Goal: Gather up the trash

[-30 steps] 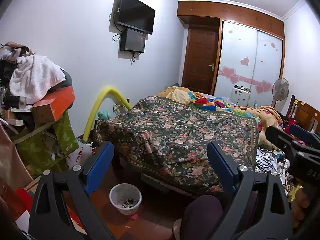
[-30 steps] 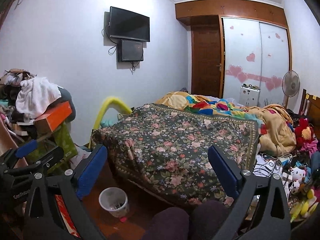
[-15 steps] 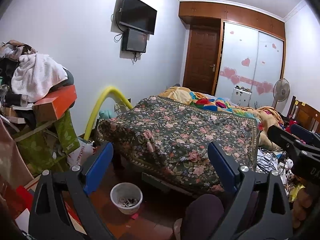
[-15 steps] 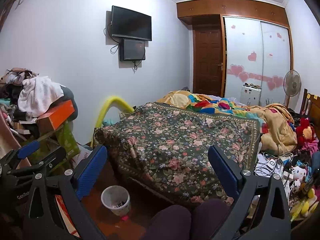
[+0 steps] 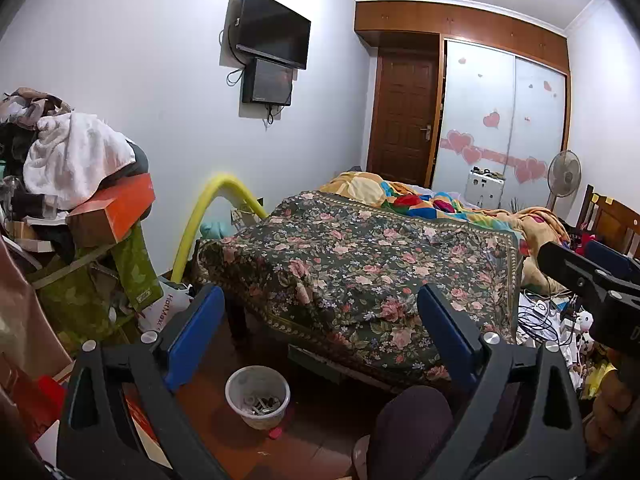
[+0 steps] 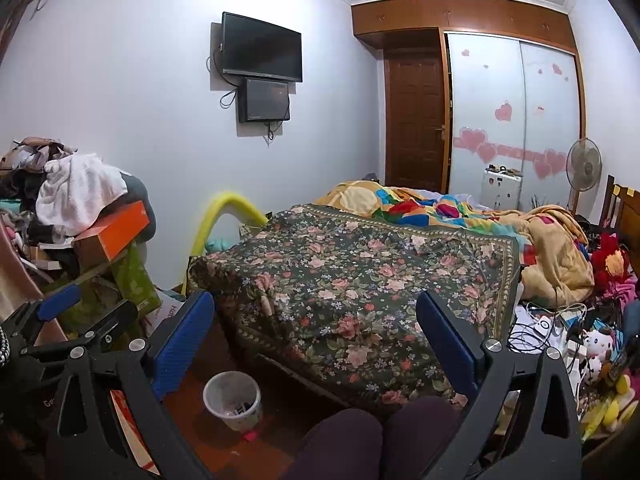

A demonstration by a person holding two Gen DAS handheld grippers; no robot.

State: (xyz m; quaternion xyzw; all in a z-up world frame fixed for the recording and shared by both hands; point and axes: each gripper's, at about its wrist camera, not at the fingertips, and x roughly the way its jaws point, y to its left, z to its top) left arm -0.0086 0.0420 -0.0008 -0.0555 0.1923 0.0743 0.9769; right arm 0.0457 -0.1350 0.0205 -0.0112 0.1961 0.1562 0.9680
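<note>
Left gripper (image 5: 320,336) and right gripper (image 6: 316,332) are both held with blue-padded jaws spread wide, nothing between them. The small white plastic waste bin (image 5: 257,396) stands on the reddish-brown floor (image 5: 224,436) beside the floral-covered bed (image 5: 360,264), holding scraps. A pink scrap (image 5: 275,433) lies just beside its base.
</note>
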